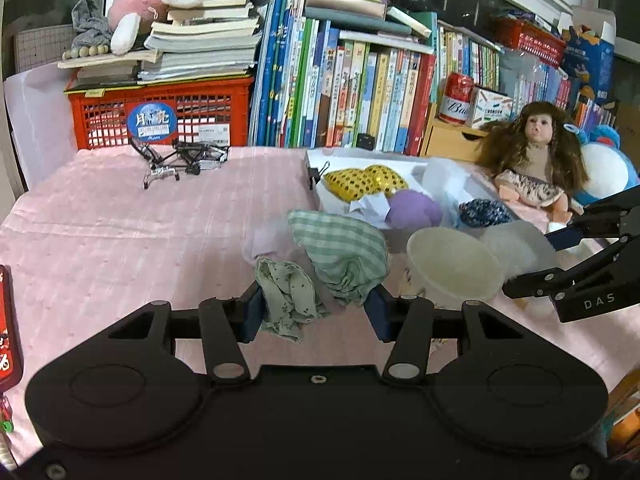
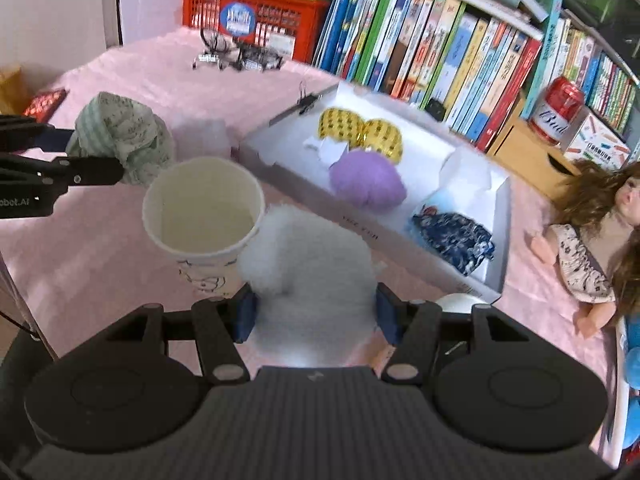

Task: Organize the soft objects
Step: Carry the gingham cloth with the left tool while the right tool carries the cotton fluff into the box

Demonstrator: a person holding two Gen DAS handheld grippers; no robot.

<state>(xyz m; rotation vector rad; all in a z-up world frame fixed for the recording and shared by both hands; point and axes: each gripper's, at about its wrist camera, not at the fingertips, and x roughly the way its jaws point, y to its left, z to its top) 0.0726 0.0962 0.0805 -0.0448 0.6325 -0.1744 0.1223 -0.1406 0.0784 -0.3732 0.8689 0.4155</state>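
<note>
My left gripper (image 1: pixel 316 312) is shut on a bundle of green cloth (image 1: pixel 340 256), checked on one side and flowered on the other, held above the pink bedcover. In the right wrist view the same gripper (image 2: pixel 96 152) comes in from the left with the bundle (image 2: pixel 128 136). My right gripper (image 2: pixel 316 316) is shut on a wad of white fluffy stuffing (image 2: pixel 312 272), with a pad pressing each side. An empty paper cup (image 2: pixel 204 208) stands just left of the stuffing. In the left wrist view the cup (image 1: pixel 452 268) sits right of the cloth.
A white box (image 2: pixel 500 240) holds two yellow pouches (image 2: pixel 360 132), a purple ball (image 2: pixel 368 180) and a blue patterned pouch (image 2: pixel 456 240). A doll (image 2: pixel 580 256) lies to the right. Books (image 1: pixel 340 88), a red crate (image 1: pixel 160 116) and black clips (image 1: pixel 180 160) line the back.
</note>
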